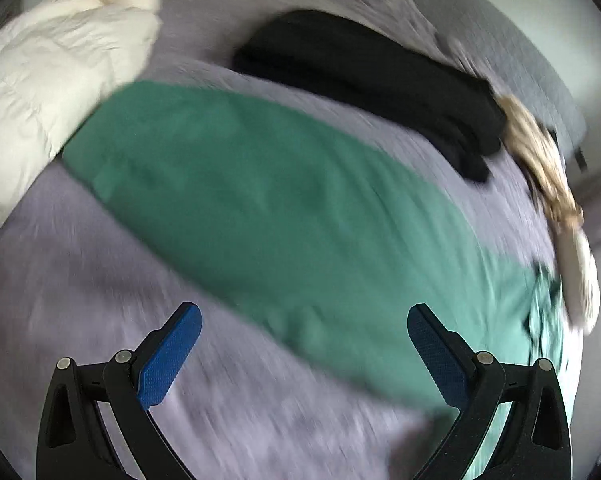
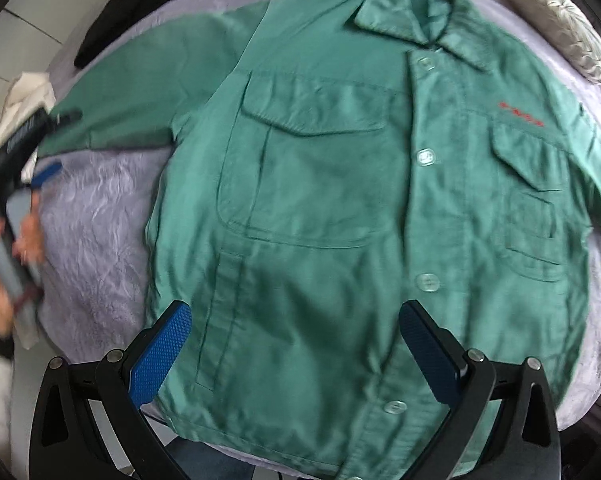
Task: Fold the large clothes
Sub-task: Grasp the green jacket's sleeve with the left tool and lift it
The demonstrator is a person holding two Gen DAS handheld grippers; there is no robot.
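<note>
The right tongs (image 2: pixel 296 354) stand wide open and hold nothing; their two blue textured pads (image 2: pixel 160 354) hang above the lower front of one green button-front work shirt with a collar (image 2: pixel 320 208). The left tongs (image 1: pixel 304 356) are likewise spread wide and empty, their two blue pads (image 1: pixel 170 354) hanging over the pale lilac bed cover (image 1: pixel 80 280) just beside the shirt's edge; this view is motion-blurred. The shirt lies flat and face up on the bed, buttoned closed, collar (image 2: pixel 416 20) at the far end. Four pale buttons (image 2: pixel 425 157) are visible down the placket. Two flapped chest pockets (image 2: pixel 300 168) show, one on each side, with small red lettering (image 2: pixel 520 114) above the one at right in the right wrist view. One sleeve (image 2: pixel 132 92) stretches outward to the left. In the right wrist view the left tongs appear at the left edge, gripped by one hand (image 2: pixel 4 256), near that sleeve's cuff. Beyond the shirt lie one folded black garment (image 1: pixel 372 84), one cream quilted duvet (image 1: pixel 56 68), and one beige patterned cushion (image 1: pixel 548 176) at the bed's edge.
</note>
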